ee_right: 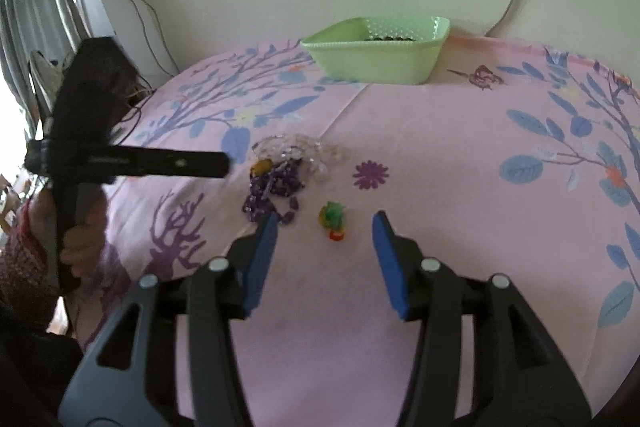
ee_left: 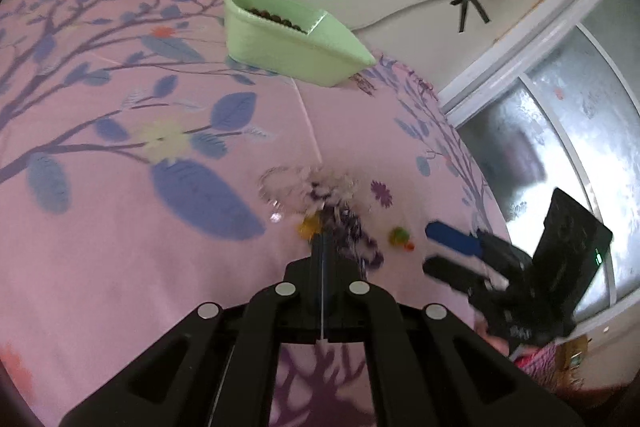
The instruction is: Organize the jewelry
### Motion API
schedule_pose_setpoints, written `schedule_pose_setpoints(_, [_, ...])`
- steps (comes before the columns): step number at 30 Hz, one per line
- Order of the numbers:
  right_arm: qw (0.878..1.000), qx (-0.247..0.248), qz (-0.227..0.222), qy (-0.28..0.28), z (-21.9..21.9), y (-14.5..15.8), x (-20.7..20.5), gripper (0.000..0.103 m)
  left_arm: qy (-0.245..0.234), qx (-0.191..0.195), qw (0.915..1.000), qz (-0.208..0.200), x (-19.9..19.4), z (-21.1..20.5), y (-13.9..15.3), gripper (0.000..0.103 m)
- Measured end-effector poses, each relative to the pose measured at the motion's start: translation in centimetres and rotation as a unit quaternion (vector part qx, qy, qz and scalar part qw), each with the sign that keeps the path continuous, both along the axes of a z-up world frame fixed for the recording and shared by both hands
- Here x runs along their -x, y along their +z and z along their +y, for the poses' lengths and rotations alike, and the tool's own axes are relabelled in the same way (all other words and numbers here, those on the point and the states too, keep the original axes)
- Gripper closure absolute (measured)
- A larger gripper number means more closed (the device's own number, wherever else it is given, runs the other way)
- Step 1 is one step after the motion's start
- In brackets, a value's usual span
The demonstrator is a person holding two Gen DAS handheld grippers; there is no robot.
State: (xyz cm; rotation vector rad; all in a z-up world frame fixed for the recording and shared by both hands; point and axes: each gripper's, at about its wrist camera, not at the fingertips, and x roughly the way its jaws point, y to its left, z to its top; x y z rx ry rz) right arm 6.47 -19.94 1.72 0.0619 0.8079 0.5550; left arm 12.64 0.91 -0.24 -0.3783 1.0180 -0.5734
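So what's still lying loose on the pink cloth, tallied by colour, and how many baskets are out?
Purple bead strand: 1
Clear bead strand: 1, as a tangle; could be more than one
Amber piece: 1
Green and orange piece: 1
Green basket: 1, dark beads already inside
Total: 5 things, 4 of them loose jewelry

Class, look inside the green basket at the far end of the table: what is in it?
Dark beads show just over the rim of the green basket. Its wall hides the rest of the inside.
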Motion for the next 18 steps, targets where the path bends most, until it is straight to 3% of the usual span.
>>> schedule_pose_setpoints(5, [1.000, -0.010, 0.004, 0.004, -0.2, 0.0, -0.2, 0.055, 0.000, -0.005, 1.0000, -0.003, -1.0, -1.6, -0.6, 0.103])
schedule_pose_setpoints(13, [1.000, -0.005, 0.008, 0.008, 0.1, -0.1, -0.3, 0.055, 0.003, -0.099, 0.9920, -0.079, 0.6, -3.8, -0.3, 0.102])
schedule_pose_setpoints(18, [1.000, 0.002, 0.013, 0.005, 0.2, -0.3, -0.5, 0.055, 0.003, -0.116, 0.9895, -0.086, 0.6, -3.8, 0.0, 0.102])
